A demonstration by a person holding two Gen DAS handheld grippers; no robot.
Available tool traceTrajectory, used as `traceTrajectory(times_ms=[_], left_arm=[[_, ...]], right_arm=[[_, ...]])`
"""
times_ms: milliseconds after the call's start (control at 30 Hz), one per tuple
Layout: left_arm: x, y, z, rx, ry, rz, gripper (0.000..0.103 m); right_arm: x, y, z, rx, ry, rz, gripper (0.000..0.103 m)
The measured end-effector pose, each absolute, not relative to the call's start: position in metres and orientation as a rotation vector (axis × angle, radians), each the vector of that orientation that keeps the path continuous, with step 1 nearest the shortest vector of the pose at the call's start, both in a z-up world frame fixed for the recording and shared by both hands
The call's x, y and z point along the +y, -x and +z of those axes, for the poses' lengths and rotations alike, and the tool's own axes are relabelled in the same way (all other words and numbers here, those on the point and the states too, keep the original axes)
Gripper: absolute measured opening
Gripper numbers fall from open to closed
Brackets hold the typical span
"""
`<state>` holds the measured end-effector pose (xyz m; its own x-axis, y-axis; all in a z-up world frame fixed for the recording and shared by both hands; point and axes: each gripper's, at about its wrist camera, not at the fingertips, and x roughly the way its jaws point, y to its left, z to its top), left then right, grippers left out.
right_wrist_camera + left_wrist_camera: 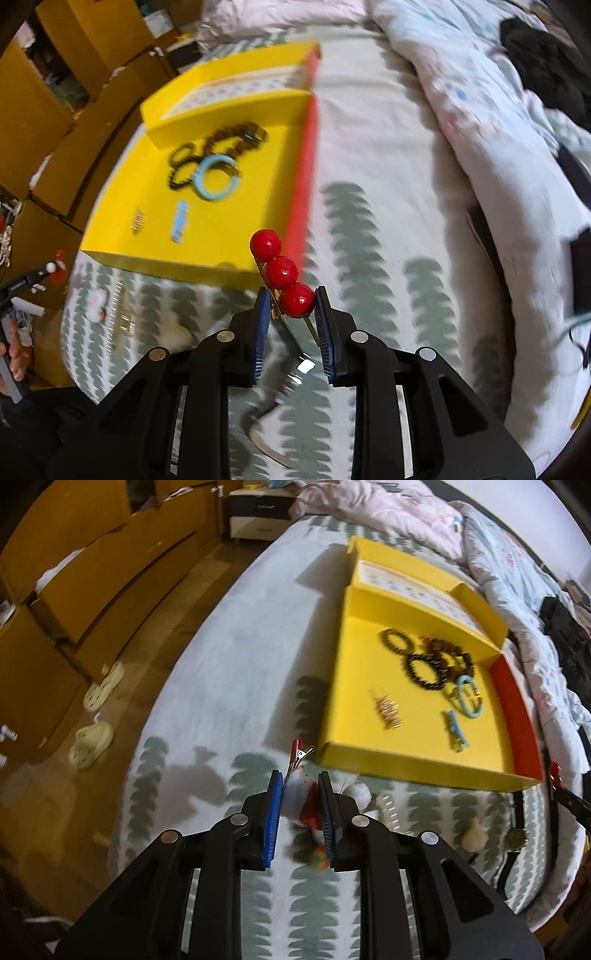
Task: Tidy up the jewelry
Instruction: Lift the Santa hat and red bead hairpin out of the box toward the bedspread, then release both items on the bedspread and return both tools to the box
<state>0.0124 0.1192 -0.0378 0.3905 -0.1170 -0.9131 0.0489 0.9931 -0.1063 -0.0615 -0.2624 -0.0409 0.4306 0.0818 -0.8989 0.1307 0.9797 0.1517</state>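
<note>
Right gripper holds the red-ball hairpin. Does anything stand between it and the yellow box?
Only the box's own near wall. The red-ball hairpin is held in the right gripper near the yellow box's red-edged corner, and the floor beyond has bare space beside the blue bangle.

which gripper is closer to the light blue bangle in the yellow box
Hard to call; probably right. The right gripper, holding a red bead hairpin, and the left gripper both sit outside the box's near edge; bangle.
</note>
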Motion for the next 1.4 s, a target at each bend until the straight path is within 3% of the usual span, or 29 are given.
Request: traceTrajectory(times_ms=[600, 867, 967, 1100, 1400], left_arm=[[0.120, -0.019, -0.099, 1.337, -0.003, 0.001, 0.022], [0.121, -0.019, -0.092, 1.325, 0.009, 0.024, 0.050], [0.122, -0.017, -0.085, 1.310, 0.025, 0.017, 0.052], [0.124, -0.014, -0.072, 1.270, 0.039, 0.017, 0.061], [0.123, -0.016, -0.037, 1.123, 0.094, -0.047, 0.070]], right_arm=[[-0.283, 0.060, -0.092, 1.274, -0.199, -0.131, 0.028], [-0.278, 0.061, -0.081, 1.252, -0.168, -0.147, 0.032], [-0.275, 0.062, -0.071, 1.222, -0.155, -0.154, 0.035], [-0.272, 0.062, -0.058, 1.169, -0.151, -0.154, 0.046], [-0.255, 0.056, -0.031, 1.053, -0.163, -0.104, 0.047]])
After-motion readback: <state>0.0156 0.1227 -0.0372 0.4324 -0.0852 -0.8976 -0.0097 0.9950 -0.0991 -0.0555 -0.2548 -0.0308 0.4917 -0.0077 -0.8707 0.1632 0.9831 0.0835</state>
